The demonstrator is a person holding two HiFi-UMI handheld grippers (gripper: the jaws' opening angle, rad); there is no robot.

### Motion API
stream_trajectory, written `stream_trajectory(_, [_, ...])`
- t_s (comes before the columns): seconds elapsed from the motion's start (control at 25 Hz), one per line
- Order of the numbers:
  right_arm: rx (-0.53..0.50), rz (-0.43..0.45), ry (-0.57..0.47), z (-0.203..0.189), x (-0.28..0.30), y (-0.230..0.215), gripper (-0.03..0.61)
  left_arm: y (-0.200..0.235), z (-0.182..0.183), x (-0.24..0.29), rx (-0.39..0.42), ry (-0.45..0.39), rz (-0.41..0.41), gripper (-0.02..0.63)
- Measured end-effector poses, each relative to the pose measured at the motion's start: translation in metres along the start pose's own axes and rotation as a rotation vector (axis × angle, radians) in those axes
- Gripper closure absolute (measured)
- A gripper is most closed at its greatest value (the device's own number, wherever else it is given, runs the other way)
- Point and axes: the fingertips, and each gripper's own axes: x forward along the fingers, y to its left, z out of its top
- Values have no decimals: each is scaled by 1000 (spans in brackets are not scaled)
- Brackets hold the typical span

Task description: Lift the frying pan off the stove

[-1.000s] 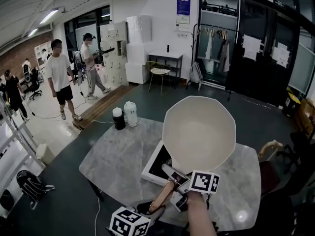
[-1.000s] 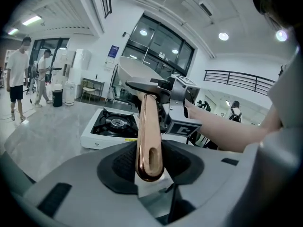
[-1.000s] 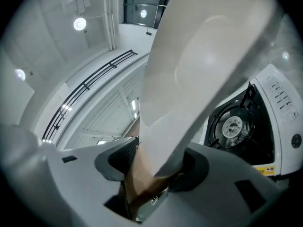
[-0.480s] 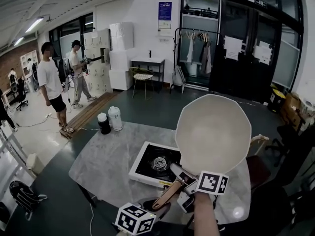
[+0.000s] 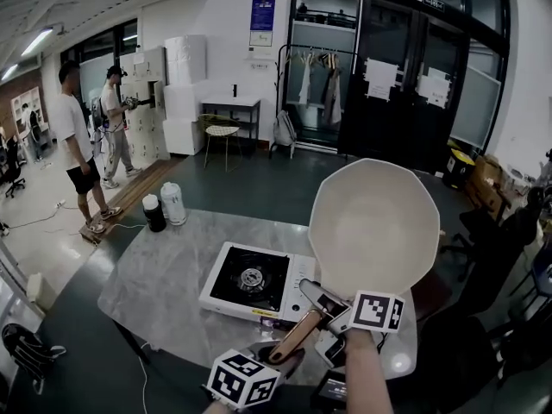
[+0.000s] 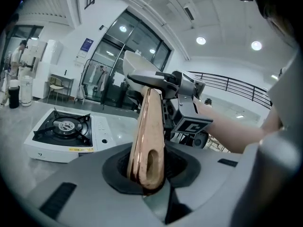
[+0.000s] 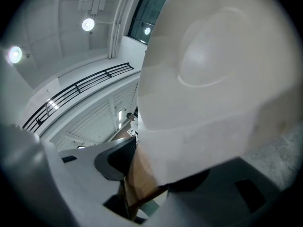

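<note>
Frying pan [image 5: 373,227] hangs tilted at centre right, clear of the stove [image 5: 250,283] at lower centre. The right gripper [image 5: 332,315] clamps its wooden handle [image 5: 297,335] near the bowl. The left gripper [image 5: 278,360] has just been closing its jaws on the handle's end. Held so steeply, it could twist in the grips and drop.

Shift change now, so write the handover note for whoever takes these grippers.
Left gripper: jaws have just been closing, now on the handle at its end.
Right gripper: clamped on the handle close to the frying pan.
Frying pan: in the air, tilted up, right of the stove on the table.
Done: pan off the stove.
Left: nothing of the lift; hold both grips firm.
</note>
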Motion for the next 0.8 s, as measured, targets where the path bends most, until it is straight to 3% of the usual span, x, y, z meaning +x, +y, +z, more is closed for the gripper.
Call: stream_trajectory(0.8, [-133, -20, 47, 6, -22, 5, 359, -26, -8, 30, 67, 62, -76, 551])
